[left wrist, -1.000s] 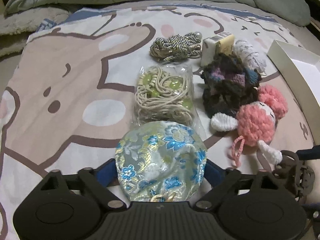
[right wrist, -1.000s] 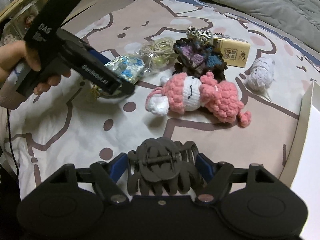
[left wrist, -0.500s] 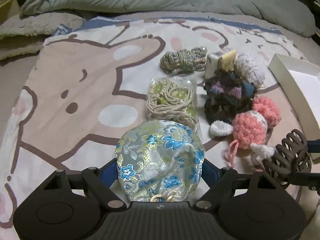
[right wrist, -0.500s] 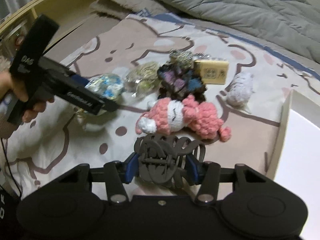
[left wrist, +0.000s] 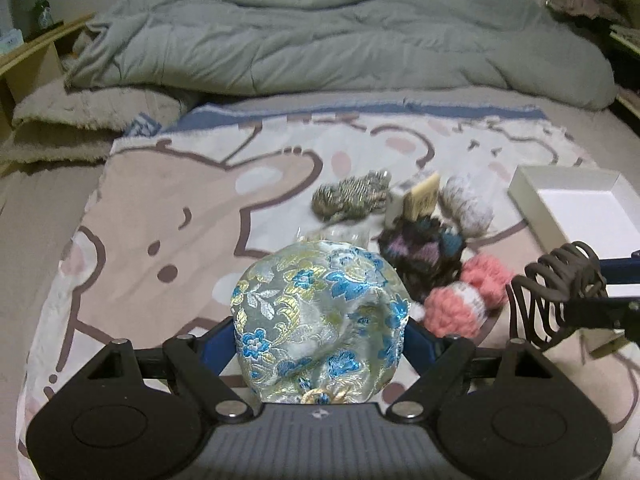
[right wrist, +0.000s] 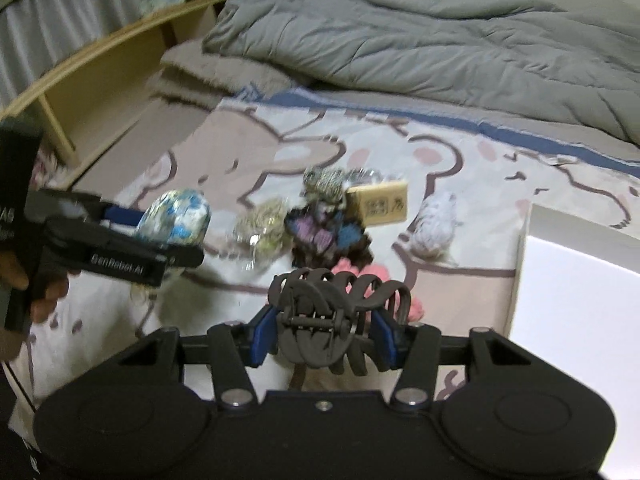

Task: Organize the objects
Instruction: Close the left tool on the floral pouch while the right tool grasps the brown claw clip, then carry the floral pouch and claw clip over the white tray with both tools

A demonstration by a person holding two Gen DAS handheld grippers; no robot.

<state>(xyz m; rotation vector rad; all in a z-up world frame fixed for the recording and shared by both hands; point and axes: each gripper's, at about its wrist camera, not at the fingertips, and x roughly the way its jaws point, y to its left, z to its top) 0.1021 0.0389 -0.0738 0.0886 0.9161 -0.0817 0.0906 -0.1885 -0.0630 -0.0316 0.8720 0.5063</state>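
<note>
My left gripper (left wrist: 320,344) clamped on brocade pouch (left wrist: 320,316), blue-gold floral, lifted off cartoon blanket (left wrist: 168,208). My right gripper (right wrist: 326,332) clamped on dark claw hair clip (right wrist: 320,320), held in air just left of white box (right wrist: 580,320). On blanket between both: pink crochet toy (left wrist: 460,308), dark crochet piece (left wrist: 424,248), bagged cord bundle (right wrist: 264,228), striped cord coil (left wrist: 352,198), tan packet (right wrist: 380,204), pale yarn ball (right wrist: 434,226). Grey duvet (left wrist: 340,48) behind. Views motion-blurred.
</note>
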